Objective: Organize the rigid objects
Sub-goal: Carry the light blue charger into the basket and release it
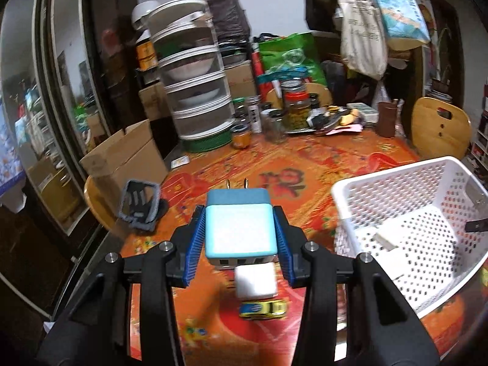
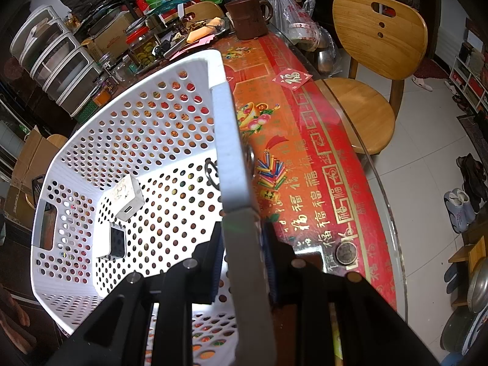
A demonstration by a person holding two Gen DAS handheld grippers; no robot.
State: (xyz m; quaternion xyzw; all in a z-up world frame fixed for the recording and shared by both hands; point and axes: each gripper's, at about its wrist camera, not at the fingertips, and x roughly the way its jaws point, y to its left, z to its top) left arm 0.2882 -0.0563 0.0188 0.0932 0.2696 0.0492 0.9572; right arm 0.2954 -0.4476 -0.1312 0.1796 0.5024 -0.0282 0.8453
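My left gripper (image 1: 239, 228) is shut on a blue-and-white charger block (image 1: 239, 227) with two prongs pointing away, held above the red patterned table. Below it on the table lie a small white cube charger (image 1: 256, 280) and a yellow toy car (image 1: 263, 309). A white perforated basket (image 1: 360, 189) stands to the right. My right gripper (image 2: 244, 241) is shut on the basket's rim (image 2: 227, 140). Inside the basket lie a white cube charger (image 2: 123, 196) and a small dark-faced adapter (image 2: 117, 242).
A stack of clear food covers (image 1: 195, 85), jars (image 1: 294, 106) and a brown mug (image 2: 248, 18) crowd the table's far side. A grey phone stand (image 1: 140, 204) lies left, cardboard boxes (image 1: 122, 158) beyond. A wooden chair (image 2: 375, 48) stands right; a coin (image 2: 346, 253) lies near the table's edge.
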